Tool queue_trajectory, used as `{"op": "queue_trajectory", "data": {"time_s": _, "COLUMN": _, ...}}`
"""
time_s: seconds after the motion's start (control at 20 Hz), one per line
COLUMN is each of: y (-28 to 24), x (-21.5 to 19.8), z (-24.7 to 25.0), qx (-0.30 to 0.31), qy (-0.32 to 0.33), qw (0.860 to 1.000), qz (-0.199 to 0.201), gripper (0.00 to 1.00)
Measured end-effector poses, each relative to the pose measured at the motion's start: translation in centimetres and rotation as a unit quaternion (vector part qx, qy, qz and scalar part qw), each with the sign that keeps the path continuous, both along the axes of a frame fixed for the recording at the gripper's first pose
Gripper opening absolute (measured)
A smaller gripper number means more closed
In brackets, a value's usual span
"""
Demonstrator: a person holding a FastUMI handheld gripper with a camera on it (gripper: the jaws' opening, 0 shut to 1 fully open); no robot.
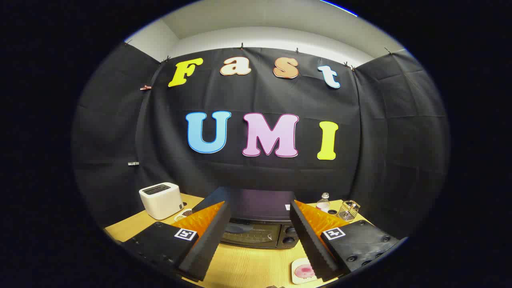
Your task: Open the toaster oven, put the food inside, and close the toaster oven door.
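Observation:
A black toaster oven [260, 228] stands on the wooden table just beyond my fingers, its glass door shut and two knobs [289, 236] on its right side. My gripper [260, 232] is open and held above the table, the two fingers spread wide with nothing between them. A small plate with pink food [303, 271] lies on the table near the right finger [310, 240], partly hidden by it. The left finger [208, 244] hangs over the table in front of the oven's left side.
A white two-slot toaster [161, 200] sits at the back left of the table [240, 266], a small dish [183, 215] beside it. Behind the oven on the right stand a small bottle [323, 203] and a wire holder [349, 210]. Black cloth walls close the booth.

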State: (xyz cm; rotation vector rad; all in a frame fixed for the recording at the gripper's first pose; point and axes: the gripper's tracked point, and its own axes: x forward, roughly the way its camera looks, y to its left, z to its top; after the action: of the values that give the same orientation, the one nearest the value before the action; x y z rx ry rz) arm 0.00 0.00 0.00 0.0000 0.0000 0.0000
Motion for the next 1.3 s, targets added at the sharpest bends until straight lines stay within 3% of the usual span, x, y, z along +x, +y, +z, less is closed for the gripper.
{"op": "queue_trajectory", "data": {"time_s": 1.3, "y": 0.3, "x": 1.8, "z": -0.8, "qx": 0.005, "qy": 0.015, "qw": 1.000, "qz": -0.005, "gripper": 0.98}}
